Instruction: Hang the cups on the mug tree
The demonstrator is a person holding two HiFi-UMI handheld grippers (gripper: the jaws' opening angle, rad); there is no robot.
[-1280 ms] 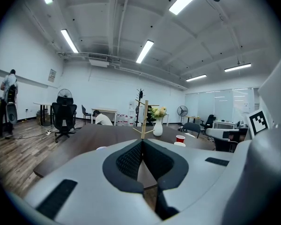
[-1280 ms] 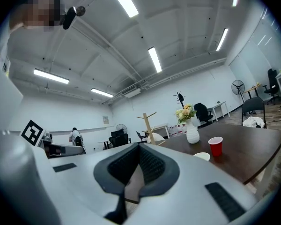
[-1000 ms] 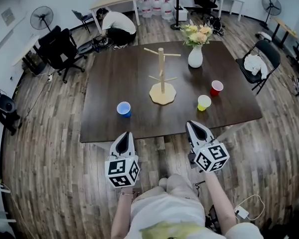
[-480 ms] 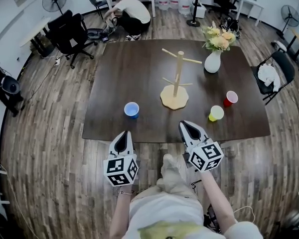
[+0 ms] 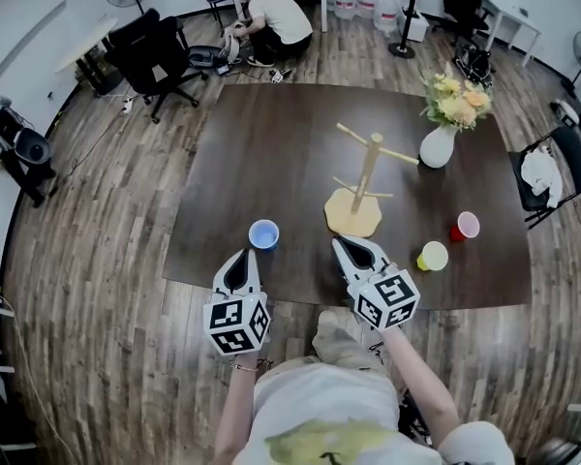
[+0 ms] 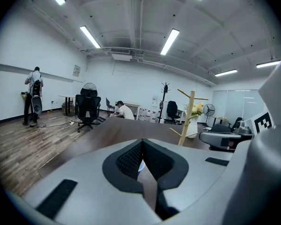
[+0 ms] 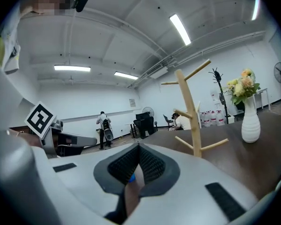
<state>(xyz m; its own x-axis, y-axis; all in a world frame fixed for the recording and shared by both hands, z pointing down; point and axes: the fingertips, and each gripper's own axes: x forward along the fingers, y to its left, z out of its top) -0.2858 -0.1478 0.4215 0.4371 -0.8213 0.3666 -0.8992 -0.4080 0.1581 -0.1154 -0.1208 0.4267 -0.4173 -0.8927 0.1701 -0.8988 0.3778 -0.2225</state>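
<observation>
Left claw (image 5: 240, 260) over table (image 5: 198, 258) edge

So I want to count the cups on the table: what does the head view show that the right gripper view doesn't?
Only the head view shows whole cups: the blue cup, the yellow cup and the red cup. Only the right gripper view shows the ceiling lights. Both show the mug tree, its pegs bare, and the vase of flowers.

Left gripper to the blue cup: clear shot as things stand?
Probably yes. The blue cup stands near the front edge of the table, just ahead of the left gripper, nothing between them. Its jaws are shut, so they must open first.
</observation>
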